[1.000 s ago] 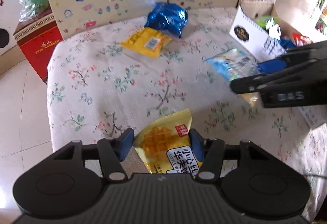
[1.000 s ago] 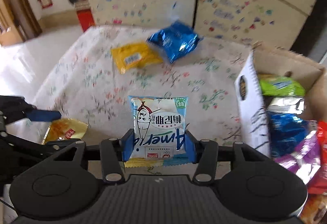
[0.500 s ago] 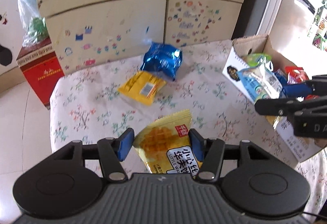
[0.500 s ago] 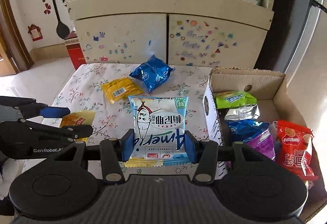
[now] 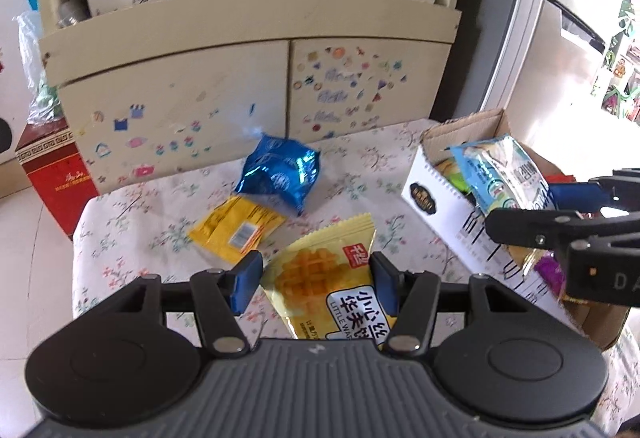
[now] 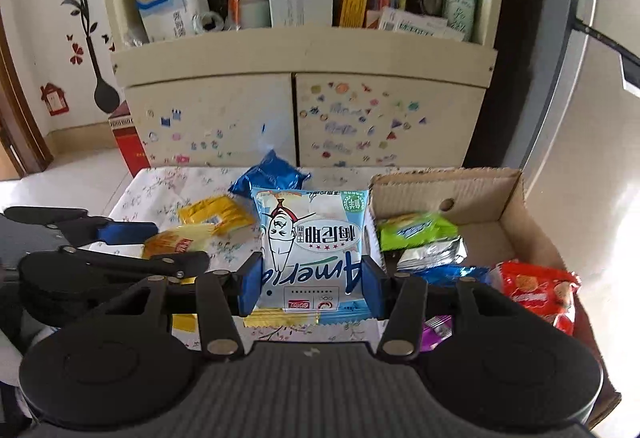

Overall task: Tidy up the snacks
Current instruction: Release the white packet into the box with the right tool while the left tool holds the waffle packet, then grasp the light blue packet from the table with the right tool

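Cupboard [image 6: 304, 118] with stickered doors behind a floral-cloth table [image 5: 132, 238]; cardboard box [image 6: 516, 214] at the table's right edge, already part full. Blue bag [image 5: 280, 174] and yellow flat pack [image 5: 236, 228] lie loose near the far edge, touching. Left gripper [image 5: 316, 278] pinches the waffle pack [image 5: 332, 286] above the table's near edge. Right gripper [image 6: 310, 286] pinches the white-blue pack [image 6: 312, 242], just beside the box's left wall. My read: both packs go in the box. Right first: clear the wall, drop on the bare floor at the back, not onto the red bag [image 6: 536, 290]. Keep the left back so the grippers don't clash. Pinch is on soft film, so move smoothly or it may slip.
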Demonstrator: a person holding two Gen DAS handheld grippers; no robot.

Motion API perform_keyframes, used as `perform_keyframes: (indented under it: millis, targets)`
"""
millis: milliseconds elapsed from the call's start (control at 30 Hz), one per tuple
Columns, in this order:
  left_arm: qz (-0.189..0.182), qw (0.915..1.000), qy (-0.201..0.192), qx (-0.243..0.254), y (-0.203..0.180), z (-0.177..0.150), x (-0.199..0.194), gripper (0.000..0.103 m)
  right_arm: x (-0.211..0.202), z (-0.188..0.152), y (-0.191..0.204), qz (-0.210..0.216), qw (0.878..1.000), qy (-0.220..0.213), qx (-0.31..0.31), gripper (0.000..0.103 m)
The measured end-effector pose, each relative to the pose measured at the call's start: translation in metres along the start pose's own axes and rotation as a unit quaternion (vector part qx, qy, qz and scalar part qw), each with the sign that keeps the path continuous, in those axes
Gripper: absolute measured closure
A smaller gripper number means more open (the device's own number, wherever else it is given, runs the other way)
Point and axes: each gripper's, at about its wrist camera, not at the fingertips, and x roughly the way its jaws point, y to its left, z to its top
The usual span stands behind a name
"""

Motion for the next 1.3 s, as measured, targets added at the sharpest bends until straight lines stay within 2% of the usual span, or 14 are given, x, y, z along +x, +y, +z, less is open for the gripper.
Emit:
perform_keyframes:
  millis: [167, 433, 600, 700, 800, 900, 967, 1067, 1300]
  targets:
    - [-0.011, 0.9999, -0.008, 0.004, -0.014, 0.004, 0.004, 0.045, -0.012, 0.003, -0.014, -0.010, 1.000, -0.018, 0.015, 0.046]
    - [-0.037, 0.9990, -0.023, 0.007, -0.038, 0.011, 0.010, 0.045, -0.037, 0.003, -0.064, -0.044, 0.995, -0.053, 0.079, 0.047]
    - [-0.052, 0.9983, -0.025, 0.010, -0.053, 0.015, 0.016, 0.045, -0.042, -0.004, -0.090, -0.064, 0.990, -0.049, 0.116, 0.047]
    - [-0.051, 0.9983, -0.022, 0.015, -0.057, 0.015, 0.019, 0.045, -0.040, -0.011, -0.095, -0.051, 0.989, -0.034, 0.132, 0.047]
    - [-0.042, 0.9989, -0.020, -0.001, -0.048, 0.017, 0.021, 0.045, -0.029, -0.017, -0.086, -0.005, 0.991, -0.009, 0.131, 0.047]
    - [-0.026, 0.9992, -0.026, -0.015, -0.034, 0.022, 0.019, 0.045, -0.012, -0.022, -0.064, 0.046, 0.994, 0.015, 0.098, 0.046]
    - [-0.016, 0.9990, -0.035, -0.024, -0.024, 0.027, 0.014, 0.045, 0.008, -0.028, -0.051, 0.068, 0.993, 0.047, 0.087, 0.045]
    - [-0.009, 0.9985, -0.046, -0.029, -0.012, 0.031, 0.007, 0.045, 0.036, -0.038, -0.027, 0.059, 0.994, 0.080, 0.048, 0.044]
    - [-0.016, 0.9983, -0.038, -0.041, 0.002, 0.029, 0.002, 0.045, 0.075, -0.049, 0.008, 0.016, 0.993, 0.115, -0.032, 0.041]
